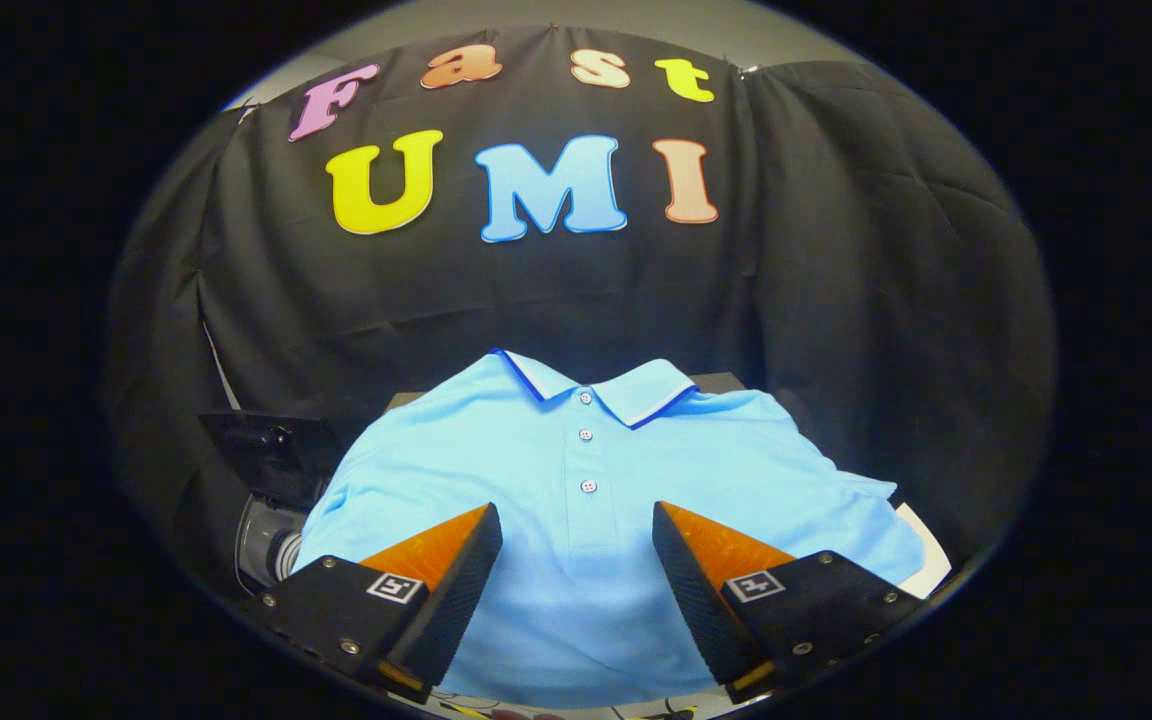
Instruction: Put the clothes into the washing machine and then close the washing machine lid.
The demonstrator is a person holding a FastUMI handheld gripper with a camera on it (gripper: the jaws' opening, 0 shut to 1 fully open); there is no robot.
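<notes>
Here, light-blue polo shirt (586, 480) lies flat, buttoned, collar up; hand-held gripper (576, 545) spread above it.

The gripper (576, 540) is held with its fingers spread wide; the gap between them is unobstructed, and nothing is gripped. Below and ahead of the fingers, a light blue polo shirt (586, 480) is spread flat, covering most of the surface (921, 545) beneath. Above the shirt, free room is left for a pass forward. Beyond the collar, the way is closed by the black cloth wall (836, 250). To the left of the left finger, a dark raised lid and round drum opening (271, 530) stand beside the shirt's sleeve.
</notes>
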